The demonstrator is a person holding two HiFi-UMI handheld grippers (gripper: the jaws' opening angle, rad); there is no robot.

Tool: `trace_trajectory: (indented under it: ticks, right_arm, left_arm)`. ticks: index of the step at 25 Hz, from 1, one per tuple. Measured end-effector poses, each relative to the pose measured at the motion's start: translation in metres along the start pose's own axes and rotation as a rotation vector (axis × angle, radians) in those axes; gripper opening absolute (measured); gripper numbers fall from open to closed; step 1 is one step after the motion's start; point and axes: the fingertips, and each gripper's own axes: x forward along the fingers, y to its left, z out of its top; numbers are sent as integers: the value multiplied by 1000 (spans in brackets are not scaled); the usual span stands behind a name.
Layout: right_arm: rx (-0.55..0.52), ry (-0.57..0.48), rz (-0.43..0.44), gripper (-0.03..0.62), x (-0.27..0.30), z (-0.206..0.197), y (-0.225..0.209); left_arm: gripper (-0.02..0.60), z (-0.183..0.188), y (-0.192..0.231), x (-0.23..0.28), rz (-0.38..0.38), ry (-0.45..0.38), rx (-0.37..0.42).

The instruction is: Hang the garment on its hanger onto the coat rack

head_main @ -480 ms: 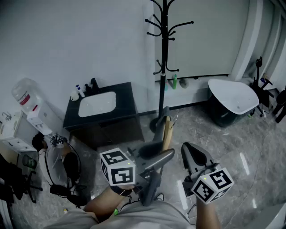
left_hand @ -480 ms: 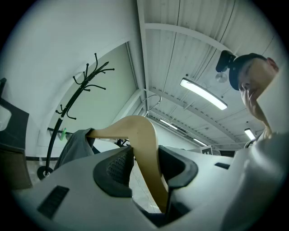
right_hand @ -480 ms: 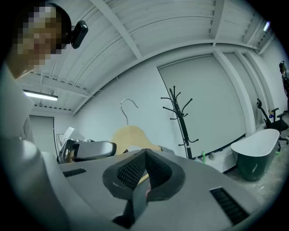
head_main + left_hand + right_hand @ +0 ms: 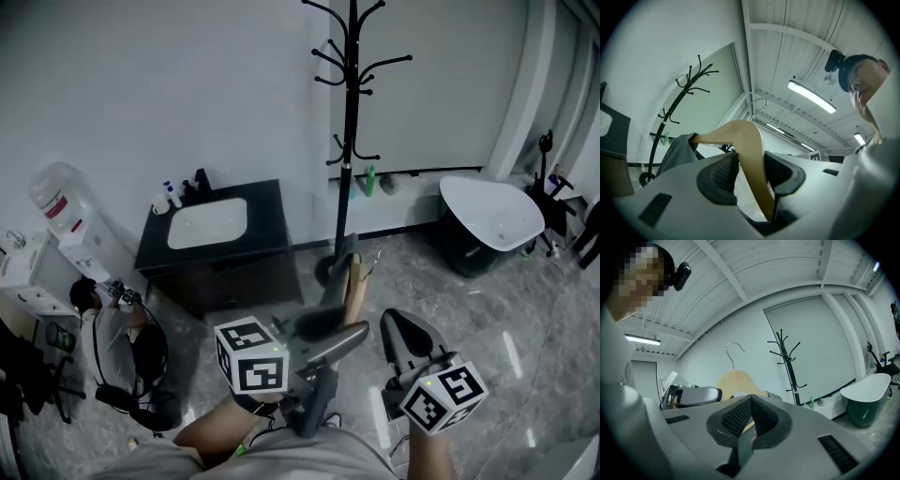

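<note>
A black coat rack (image 4: 351, 141) stands against the far wall, with bare hooks. My left gripper (image 4: 330, 336) is shut on the neck of a wooden hanger (image 4: 354, 281), which points toward the rack's base. A grey garment (image 4: 341, 251) hangs from the hanger's far end. In the left gripper view the hanger (image 4: 746, 140) runs between the pads, with the garment (image 4: 678, 151) and the rack (image 4: 670, 112) to the left. My right gripper (image 4: 397, 330) is beside it, shut and holding nothing. The right gripper view shows the hanger (image 4: 737, 380), its metal hook (image 4: 733, 348) and the rack (image 4: 787, 362).
A black cabinet with a white basin (image 4: 208, 223) stands left of the rack. A white tub (image 4: 492, 211) sits to the right, with an exercise machine (image 4: 553, 183) beyond. A water dispenser (image 4: 64, 220) and a seated person (image 4: 114, 333) are at the left.
The head view has shifted slightly, so the rack and the cabinet sit a little lower in the picture. Both grippers and the hanger keep their places.
</note>
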Motion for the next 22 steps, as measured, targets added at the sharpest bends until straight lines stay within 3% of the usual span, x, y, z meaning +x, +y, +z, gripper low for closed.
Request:
trace_trajectory:
  ticks: [11, 22]
  right_arm:
    - [66, -56, 4, 15, -16, 7, -6]
    - [57, -84, 10, 15, -41, 16, -46]
  left_arm:
    - [167, 2, 1, 11, -14, 15, 11]
    - [167, 2, 4, 55, 6, 5, 19]
